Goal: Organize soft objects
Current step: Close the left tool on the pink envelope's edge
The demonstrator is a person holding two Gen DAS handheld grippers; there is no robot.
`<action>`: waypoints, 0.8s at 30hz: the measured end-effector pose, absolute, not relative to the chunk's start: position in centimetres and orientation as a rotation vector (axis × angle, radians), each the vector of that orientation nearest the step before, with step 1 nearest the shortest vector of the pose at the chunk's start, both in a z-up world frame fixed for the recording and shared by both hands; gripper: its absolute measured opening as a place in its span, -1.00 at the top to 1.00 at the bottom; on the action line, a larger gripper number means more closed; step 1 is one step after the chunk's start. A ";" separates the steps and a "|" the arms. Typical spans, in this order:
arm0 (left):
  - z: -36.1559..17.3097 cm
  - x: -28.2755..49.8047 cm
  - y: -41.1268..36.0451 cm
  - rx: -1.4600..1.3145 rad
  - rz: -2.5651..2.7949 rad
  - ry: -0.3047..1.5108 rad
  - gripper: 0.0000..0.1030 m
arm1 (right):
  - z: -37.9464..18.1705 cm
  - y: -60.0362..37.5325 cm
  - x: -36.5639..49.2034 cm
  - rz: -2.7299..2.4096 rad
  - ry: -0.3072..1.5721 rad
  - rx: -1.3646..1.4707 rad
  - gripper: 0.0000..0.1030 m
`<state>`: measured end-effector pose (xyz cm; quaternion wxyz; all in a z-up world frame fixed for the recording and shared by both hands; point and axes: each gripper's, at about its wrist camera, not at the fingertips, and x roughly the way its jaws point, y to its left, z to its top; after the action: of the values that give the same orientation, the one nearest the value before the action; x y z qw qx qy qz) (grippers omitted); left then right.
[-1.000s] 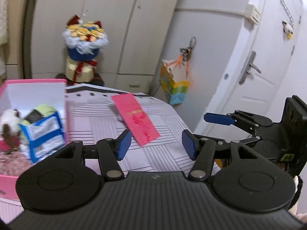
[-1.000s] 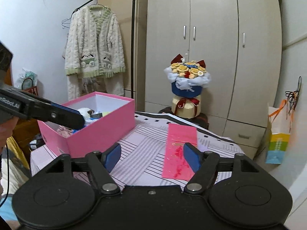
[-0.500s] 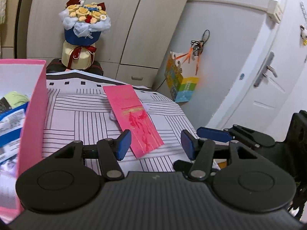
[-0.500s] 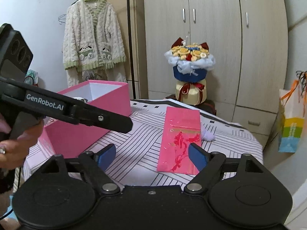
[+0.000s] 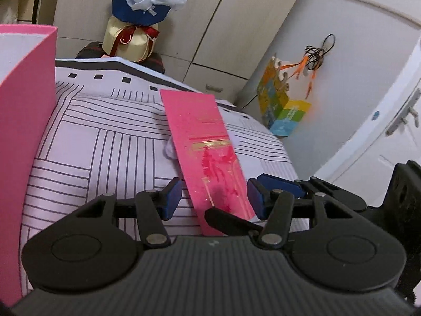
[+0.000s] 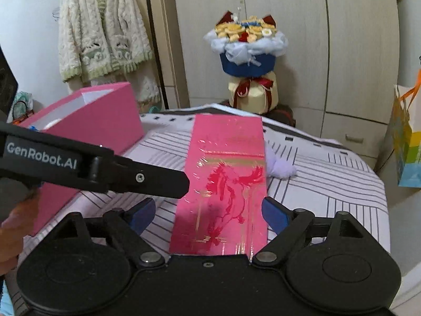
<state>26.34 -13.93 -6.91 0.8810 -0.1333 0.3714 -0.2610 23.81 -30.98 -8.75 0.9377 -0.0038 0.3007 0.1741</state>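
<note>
Your table (image 6: pixel 342 184) w/ the striped cloth fills most of both views. On its left side sits the pink box (image 6: pixel 105 115); from the right cam you only see a bit of white and blue over its rim, contents can't be made out. Down the middle of the cloth lies the long pink envelope (image 6: pixel 226 173) w/ a red horse print, flat, near end pointing at you. A small white fluffy ball (image 6: pixel 280 168) pokes out from under its right edge, touching it; in the left cam it shows at the envelope's left edge (image 5: pixel 169 150).

Your left gripper (image 5: pixel 214 197) is spread wide, nothing between the fingers, hovering over the envelope's near end. Your right gripper (image 6: pixel 208 213) is also spread wide & empty, its blue pads either side of the envelope, just above it. The left tool's finger crosses the right cam's view.
</note>
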 end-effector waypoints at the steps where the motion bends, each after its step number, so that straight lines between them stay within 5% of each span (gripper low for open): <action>1: -7.3 26.6 -14.0 -0.280 -0.537 0.780 0.04 | -9.0 -31.1 24.2 0.346 0.617 -0.006 -0.77; 5: -8.5 27.4 -14.4 -0.302 -0.508 0.799 0.21 | -9.8 -31.3 25.2 0.329 0.637 0.003 -0.80; 21: -10.6 28.3 -15.1 -0.327 -0.481 0.841 0.27 | -11.3 -30.0 25.8 0.331 0.674 -0.084 -0.83; 24: -10.7 28.2 -15.1 -0.328 -0.484 0.839 0.47 | -11.2 -30.0 25.6 0.328 0.675 -0.079 -0.81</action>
<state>28.17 -15.13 -10.74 0.8722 -0.1568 0.4013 -0.2314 25.56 -30.01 -11.22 0.9297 -0.0384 0.3295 0.1602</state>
